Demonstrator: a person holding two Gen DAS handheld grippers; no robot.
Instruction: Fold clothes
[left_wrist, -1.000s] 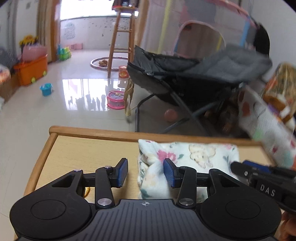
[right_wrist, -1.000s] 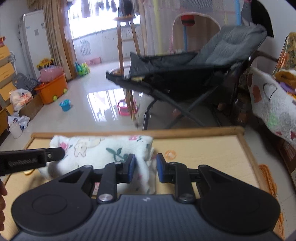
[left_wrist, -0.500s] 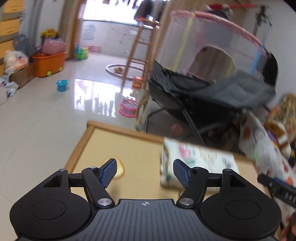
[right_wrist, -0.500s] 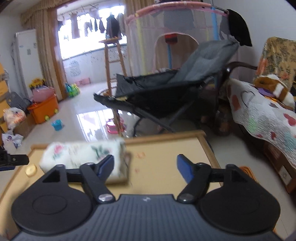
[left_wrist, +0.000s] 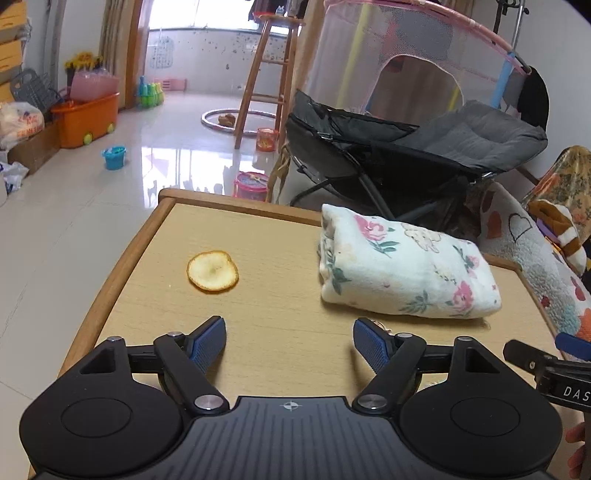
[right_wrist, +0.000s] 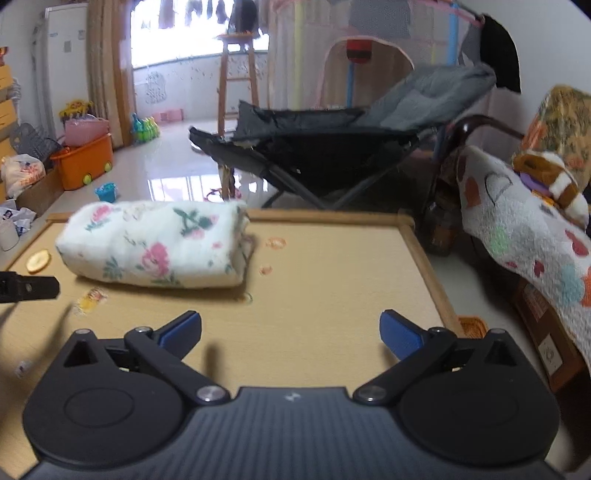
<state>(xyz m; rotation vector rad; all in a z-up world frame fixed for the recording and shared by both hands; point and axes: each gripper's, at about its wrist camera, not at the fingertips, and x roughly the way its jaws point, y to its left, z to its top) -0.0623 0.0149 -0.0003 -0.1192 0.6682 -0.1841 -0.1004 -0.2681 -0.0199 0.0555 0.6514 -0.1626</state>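
Observation:
A white floral garment (left_wrist: 402, 266) lies folded into a thick bundle on the wooden table (left_wrist: 258, 295), toward its far right. In the right wrist view the bundle (right_wrist: 155, 243) lies at the far left. My left gripper (left_wrist: 290, 339) is open and empty, held back from the bundle near the table's front. My right gripper (right_wrist: 290, 332) is open and empty, to the right of and nearer than the bundle. The right gripper's finger (left_wrist: 546, 365) shows at the left view's right edge.
A round orange slice-like disc (left_wrist: 212, 270) lies on the table left of the bundle. The table has a raised wooden rim (right_wrist: 424, 258). A grey folding chair (left_wrist: 406, 147) stands behind the table. A patterned blanket (right_wrist: 524, 229) hangs at the right.
Both grippers have opened and let go of the folded garment, then pulled back and up from it. The bundle now lies free on the table.

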